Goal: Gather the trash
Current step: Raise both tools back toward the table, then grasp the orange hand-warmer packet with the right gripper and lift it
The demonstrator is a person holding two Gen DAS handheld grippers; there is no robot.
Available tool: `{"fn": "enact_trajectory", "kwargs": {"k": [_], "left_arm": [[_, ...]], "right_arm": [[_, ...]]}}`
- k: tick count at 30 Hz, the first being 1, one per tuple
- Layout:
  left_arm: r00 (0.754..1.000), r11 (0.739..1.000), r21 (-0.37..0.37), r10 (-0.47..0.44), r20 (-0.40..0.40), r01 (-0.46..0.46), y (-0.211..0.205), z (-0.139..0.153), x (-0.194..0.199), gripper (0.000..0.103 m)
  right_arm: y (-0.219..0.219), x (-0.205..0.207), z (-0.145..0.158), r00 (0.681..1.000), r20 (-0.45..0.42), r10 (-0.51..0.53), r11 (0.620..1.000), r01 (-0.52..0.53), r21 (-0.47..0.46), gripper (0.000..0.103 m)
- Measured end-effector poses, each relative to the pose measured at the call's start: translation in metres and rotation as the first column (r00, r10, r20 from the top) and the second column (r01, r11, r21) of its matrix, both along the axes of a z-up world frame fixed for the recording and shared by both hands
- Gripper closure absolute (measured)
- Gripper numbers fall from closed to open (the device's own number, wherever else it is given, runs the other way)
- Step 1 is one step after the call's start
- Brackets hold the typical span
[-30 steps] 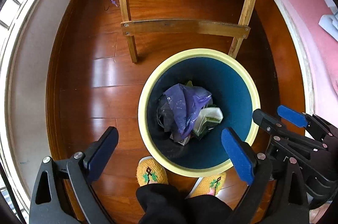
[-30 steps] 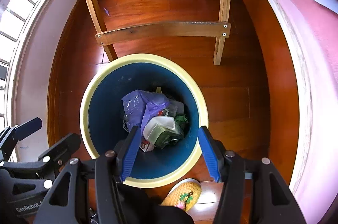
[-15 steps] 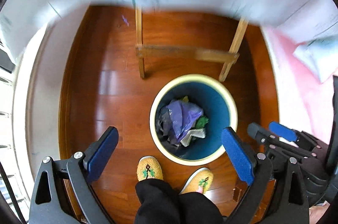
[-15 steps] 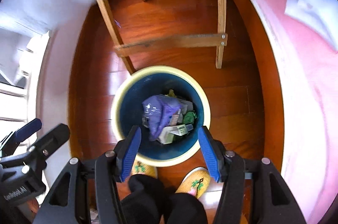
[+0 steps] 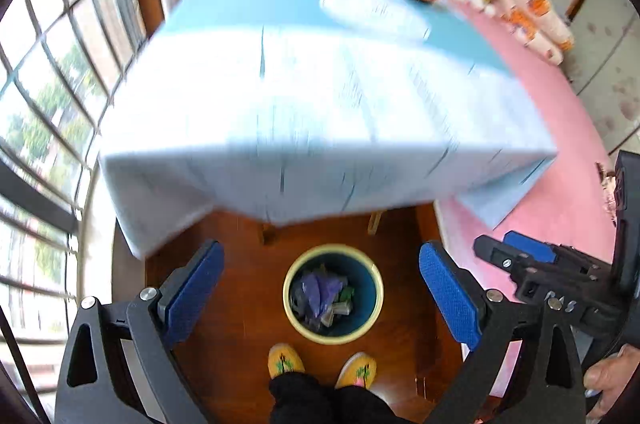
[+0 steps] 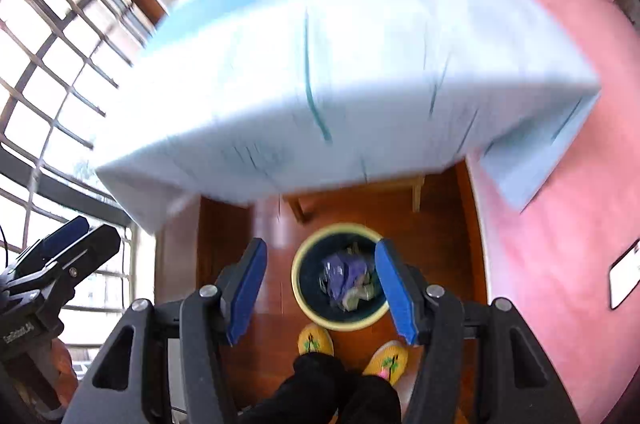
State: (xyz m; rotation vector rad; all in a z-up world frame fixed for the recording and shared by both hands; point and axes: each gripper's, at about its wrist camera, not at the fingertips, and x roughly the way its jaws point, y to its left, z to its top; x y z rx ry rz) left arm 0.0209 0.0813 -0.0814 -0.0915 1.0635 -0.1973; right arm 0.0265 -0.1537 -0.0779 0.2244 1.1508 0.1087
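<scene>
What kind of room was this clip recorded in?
Most likely a bedroom at home: a bed with a pink cover and pillows, a barred window, and a bin on the wooden floor.

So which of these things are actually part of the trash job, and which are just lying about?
Part of the job:
- trash bin
- purple bag inside it
- left gripper, open
- right gripper, open

Just there:
- covered table
- pink bed
- yellow slippers
- window
</scene>
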Motion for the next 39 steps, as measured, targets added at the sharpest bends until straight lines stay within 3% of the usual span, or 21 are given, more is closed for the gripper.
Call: {"fn": "enact_trajectory", "kwargs": {"k": [8, 17, 25, 30, 39], "left_arm": [[0.979, 0.997, -0.033, -0.068, 0.194, 0.076, 0.008, 0.095, 0.029, 0.006], [0.924, 0.990, -0.006, -0.129, 0.361, 0.140, 0.005, 0.159, 0.074, 0.006], [0.921, 0.998, 0.025, -0.065, 0.384, 0.060, -0.006, 0.173, 0.131, 0.006], [0.930, 0.999, 0.043, 0.000, 0.367, -0.017, -0.024, 0.171, 0.178, 0.006], [0.939, 0.964, 0.040, 0.246, 0.241, -0.262, -0.068, 0.140, 0.283, 0.006]], "right_arm": [[-0.002, 0.021, 0.091, 0.980, 0.188, -0.062, 0.997, 0.071, -0.038, 0.046], [-0.001, 0.068, 0.136, 0.955, 0.287, -0.079, 0.993, 0.100, -0.057, 0.046], [-0.021, 0.138, 0.141, 0.950, 0.307, -0.052, 0.997, 0.065, -0.032, 0.046], [-0.046, 0.205, 0.134, 0.951, 0.309, 0.009, 1.000, -0.007, -0.010, 0.046], [-0.095, 0.321, 0.094, 0.960, 0.229, 0.161, 0.987, -0.163, -0.011, 0.046]]}}
